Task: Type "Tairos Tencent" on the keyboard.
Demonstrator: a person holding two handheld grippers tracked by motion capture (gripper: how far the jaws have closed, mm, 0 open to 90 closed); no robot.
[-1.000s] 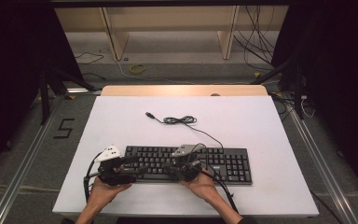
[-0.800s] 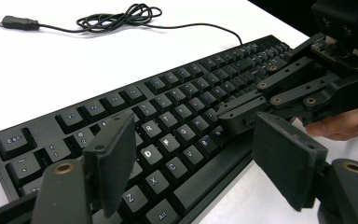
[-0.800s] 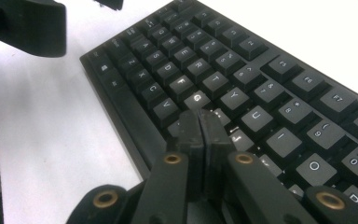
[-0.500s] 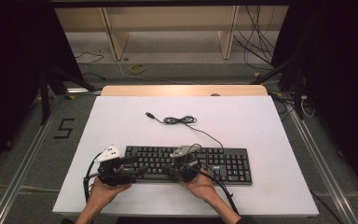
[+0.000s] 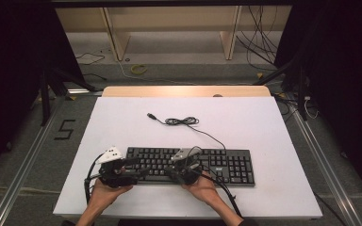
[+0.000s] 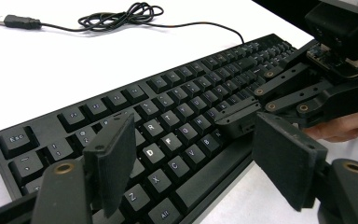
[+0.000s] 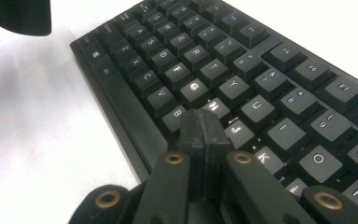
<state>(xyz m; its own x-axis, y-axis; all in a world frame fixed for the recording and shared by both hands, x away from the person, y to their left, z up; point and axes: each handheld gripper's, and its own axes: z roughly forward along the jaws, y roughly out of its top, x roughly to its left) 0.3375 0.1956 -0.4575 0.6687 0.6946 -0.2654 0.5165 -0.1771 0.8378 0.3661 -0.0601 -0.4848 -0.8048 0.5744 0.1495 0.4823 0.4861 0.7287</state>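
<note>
Keyboard point(image 5: 193, 165): black, full-size, matte plastic, flat on the white tabletop point(image 5: 264, 127) near the person's edge. The high view gives its whole outline and the number pad at the right end; the gripper views give key legends, with D, F and G glinting.

Cable point(image 5: 184, 121): thin, black, running from the keyboard's back edge to a loose coil and a plug point(image 6: 16, 21) lying on bare tabletop beyond.

Left gripper point(image 6: 196, 158): flat black pads spread wide apart, hovering over the keyboard's left letter keys and front edge; held in the left hand point(image 5: 106, 193).

Right gripper point(image 7: 204, 133): pads pressed together with nothing between, tip over the keys near H and J; whether it touches a key cannot be told. Held in the right hand point(image 5: 202, 188).

Surroundings, high view: wooden shelving point(image 5: 169, 23), loose floor cables point(image 5: 264, 42), a "5" marking point(image 5: 66, 129) on the floor at left.
</note>
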